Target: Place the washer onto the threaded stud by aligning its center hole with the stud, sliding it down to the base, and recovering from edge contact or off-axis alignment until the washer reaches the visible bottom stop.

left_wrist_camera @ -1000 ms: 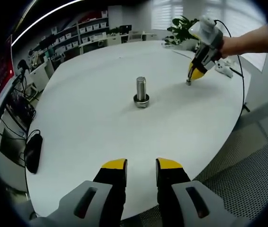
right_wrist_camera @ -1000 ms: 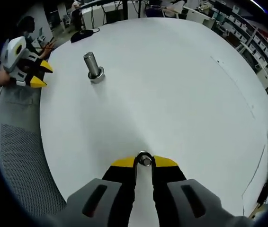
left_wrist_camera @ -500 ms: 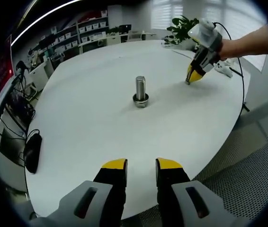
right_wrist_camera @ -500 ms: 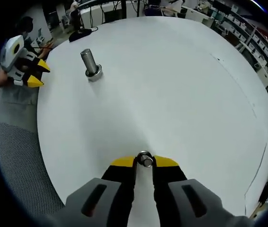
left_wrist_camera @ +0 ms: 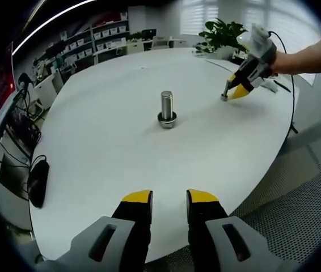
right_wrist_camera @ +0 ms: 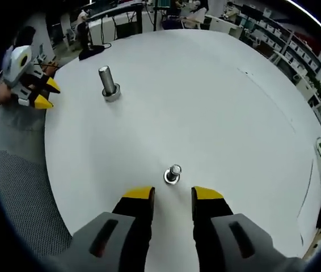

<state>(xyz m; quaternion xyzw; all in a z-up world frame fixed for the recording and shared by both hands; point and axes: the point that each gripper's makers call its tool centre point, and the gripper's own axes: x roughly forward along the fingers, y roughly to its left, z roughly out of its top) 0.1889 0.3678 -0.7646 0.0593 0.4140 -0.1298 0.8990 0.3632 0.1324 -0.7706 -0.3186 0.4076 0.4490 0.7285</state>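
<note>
Right gripper view: right tool [right_wrist_camera: 172, 195] parted, empty, just behind small stud [right_wrist_camera: 173, 174], washer apparently seated at its base on white worktop [right_wrist_camera: 217, 102]. Left tool [left_wrist_camera: 169, 199] parted, empty, well apart from large bolt [left_wrist_camera: 167, 109]. Best confirming flat seating.

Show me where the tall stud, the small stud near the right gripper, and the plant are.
Tall stud [left_wrist_camera: 167, 106]: left gripper view, on its shaft.
Small stud [right_wrist_camera: 173, 171]: right gripper view, on its top.
Plant [left_wrist_camera: 222, 32]: left gripper view, on its leaves.
</note>
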